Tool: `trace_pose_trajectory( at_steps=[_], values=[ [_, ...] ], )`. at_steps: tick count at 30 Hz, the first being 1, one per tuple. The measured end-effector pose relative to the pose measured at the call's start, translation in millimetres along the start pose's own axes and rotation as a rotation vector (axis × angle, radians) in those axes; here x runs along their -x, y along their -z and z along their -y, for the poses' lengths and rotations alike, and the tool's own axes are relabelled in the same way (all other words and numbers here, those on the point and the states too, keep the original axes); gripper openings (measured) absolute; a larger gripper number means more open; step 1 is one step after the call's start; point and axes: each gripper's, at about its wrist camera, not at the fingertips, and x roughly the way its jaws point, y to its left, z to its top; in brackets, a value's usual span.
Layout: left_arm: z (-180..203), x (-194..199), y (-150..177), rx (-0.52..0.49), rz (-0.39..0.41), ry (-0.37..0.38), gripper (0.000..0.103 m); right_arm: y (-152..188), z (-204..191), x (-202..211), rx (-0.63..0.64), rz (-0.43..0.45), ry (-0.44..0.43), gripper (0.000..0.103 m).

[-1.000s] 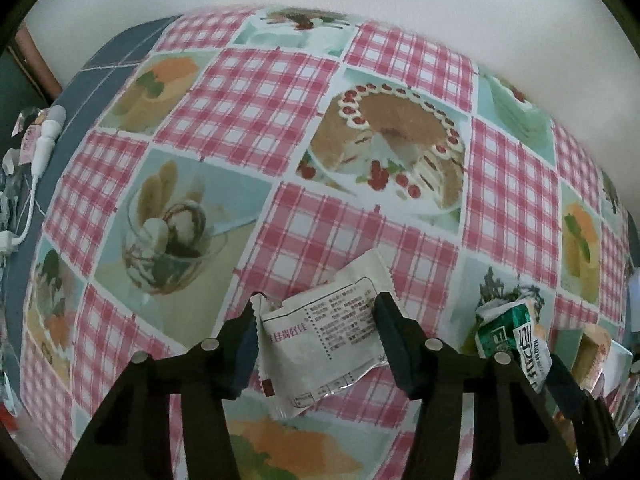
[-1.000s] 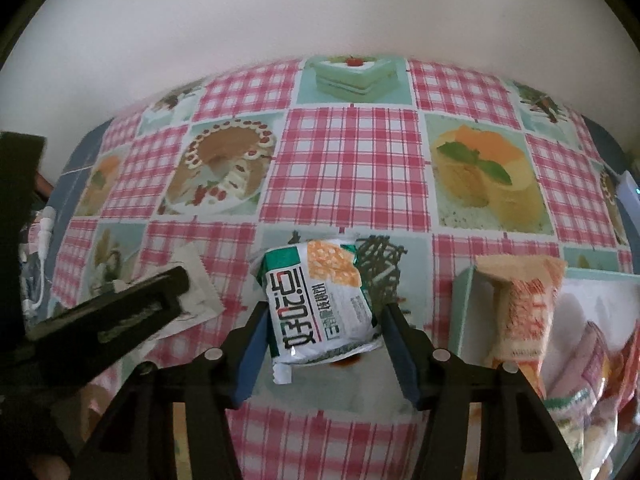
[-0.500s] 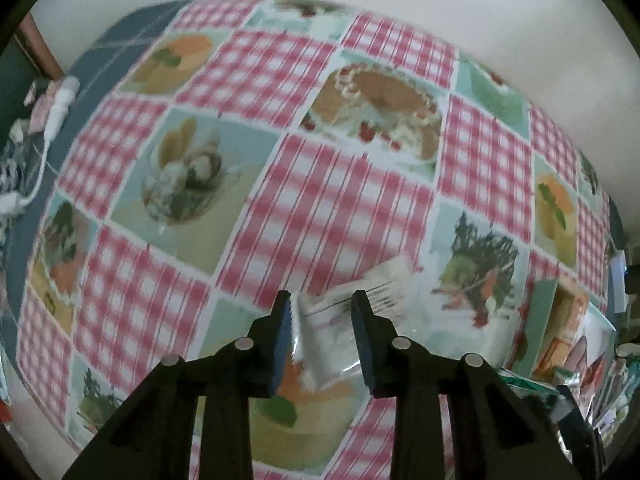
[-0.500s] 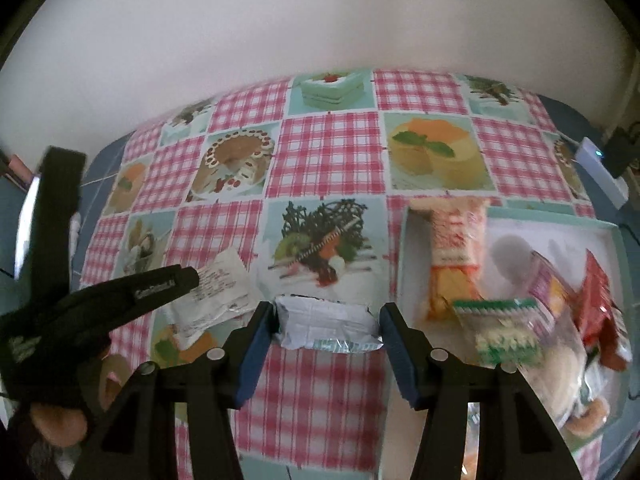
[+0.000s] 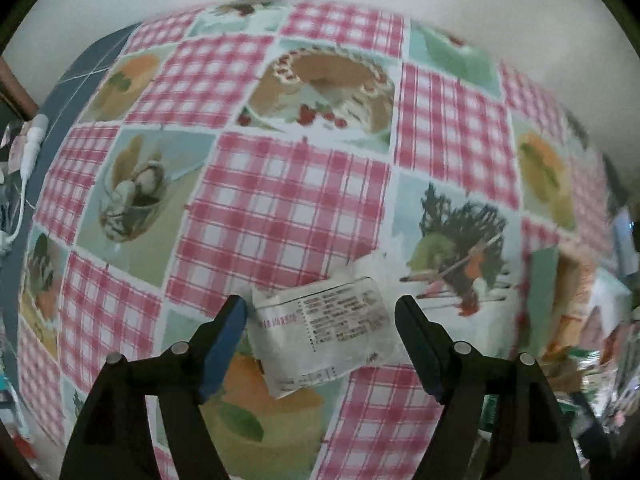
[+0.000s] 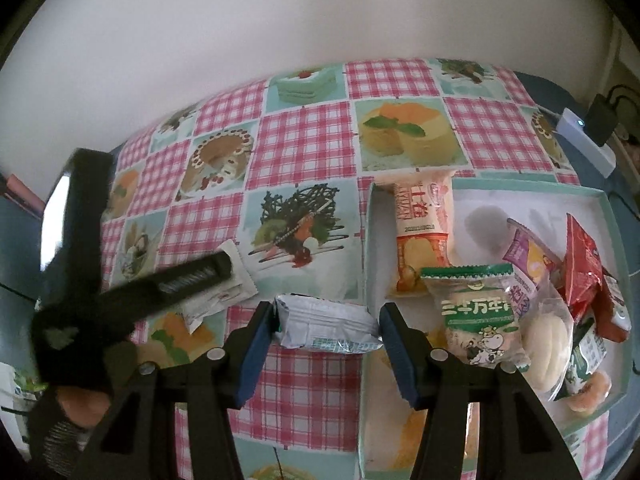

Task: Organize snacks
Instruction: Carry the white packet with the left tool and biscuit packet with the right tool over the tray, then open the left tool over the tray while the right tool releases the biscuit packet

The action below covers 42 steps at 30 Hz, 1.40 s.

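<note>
A white snack packet (image 5: 324,332) with printed text lies flat on the checked tablecloth (image 5: 280,208). My left gripper (image 5: 320,320) stands over it, jaws opening, a pad on either side with a small gap to the packet. In the right wrist view one of its black fingers (image 6: 192,280) covers part of that packet (image 6: 234,254). My right gripper (image 6: 326,322) is shut on a silver and green snack packet (image 6: 324,324), held above the cloth beside the left wall of the teal-rimmed tray (image 6: 368,240).
The tray holds several snacks: an orange cake packet (image 6: 420,236), a green bun packet (image 6: 476,312), a purple one (image 6: 528,256), a red one (image 6: 580,272). A white power block (image 6: 588,136) sits at back right. A white cable (image 5: 30,148) lies at the table's left edge.
The left gripper pinched the white packet, shifted it right toward the tray, then spread its jaws off it. The right gripper lifted the green packet and carried it toward the tray.
</note>
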Motion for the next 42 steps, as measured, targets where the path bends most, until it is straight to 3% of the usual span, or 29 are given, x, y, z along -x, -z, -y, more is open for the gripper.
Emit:
trace_pose_trajectory(
  at_steps=[7, 9, 11, 16, 19, 24, 28, 32, 38, 42],
  values=[
    [27, -24, 2, -0.021, 0.002, -0.046, 0.078, -1, 7, 0, -0.018, 0.003, -0.007, 0.057],
    [24, -23, 1, -0.027, 0.007, -0.044, 0.073, -1, 7, 1, -0.019, 0.008, -0.007, 0.057],
    [20, -17, 1, -0.036, 0.017, -0.025, 0.062, -2, 9, 3, -0.025, 0.012, -0.01, 0.057],
    [20, -8, 4, -0.032, 0.019, -0.016, 0.052, -2, 10, 8, -0.031, 0.024, -0.017, 0.057],
    [14, 2, 2, -0.015, 0.007, 0.014, 0.052, -3, 12, 14, -0.037, 0.038, -0.03, 0.057],
    [26, 34, 0, -0.027, 0.053, 0.046, 0.052, -9, 19, 31, -0.054, 0.078, -0.061, 0.057],
    [46, 74, -2, -0.068, 0.135, 0.116, 0.052, -16, 44, 52, -0.109, 0.13, -0.05, 0.057],
    [79, 104, 6, -0.155, 0.186, 0.181, 0.052, -19, 90, 66, -0.211, 0.156, 0.019, 0.057],
    [146, 110, 32, -0.304, 0.184, 0.271, 0.053, -10, 154, 72, -0.362, 0.156, 0.073, 0.057],
    [173, 107, 41, -0.346, 0.171, 0.316, 0.055, -6, 184, 79, -0.427, 0.171, 0.082, 0.056]
  ],
)
